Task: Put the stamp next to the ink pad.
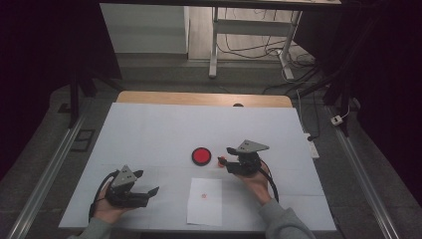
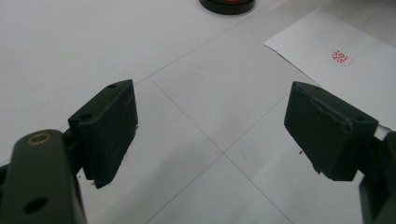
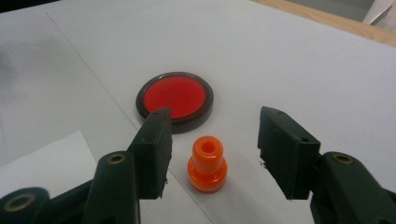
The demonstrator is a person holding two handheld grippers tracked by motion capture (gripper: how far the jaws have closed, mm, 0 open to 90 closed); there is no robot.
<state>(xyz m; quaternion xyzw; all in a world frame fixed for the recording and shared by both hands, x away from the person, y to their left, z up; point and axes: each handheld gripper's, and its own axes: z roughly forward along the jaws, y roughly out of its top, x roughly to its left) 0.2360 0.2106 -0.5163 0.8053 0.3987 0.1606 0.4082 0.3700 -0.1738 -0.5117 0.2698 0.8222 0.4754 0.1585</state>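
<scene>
Right gripper (image 3: 212, 151), jaws spread wide, straddles an upright orange stamp (image 3: 208, 164) without touching. Left gripper (image 2: 212, 135) rests low on the counter (image 1: 149, 129), jaws wide and empty.

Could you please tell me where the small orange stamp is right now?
In the right gripper view, the orange stamp stands upright on the table between the open jaws, untouched, just in front of the round red ink pad.

On the table (image 1: 149, 129) there is one round red ink pad (image 1: 201, 156), one small orange stamp (image 3: 207, 164) and one white sheet of paper (image 1: 205, 201) that carries one red stamp mark (image 2: 341, 57). There are two grippers: the left gripper (image 1: 148, 182) and the right gripper (image 1: 227, 158).
</scene>
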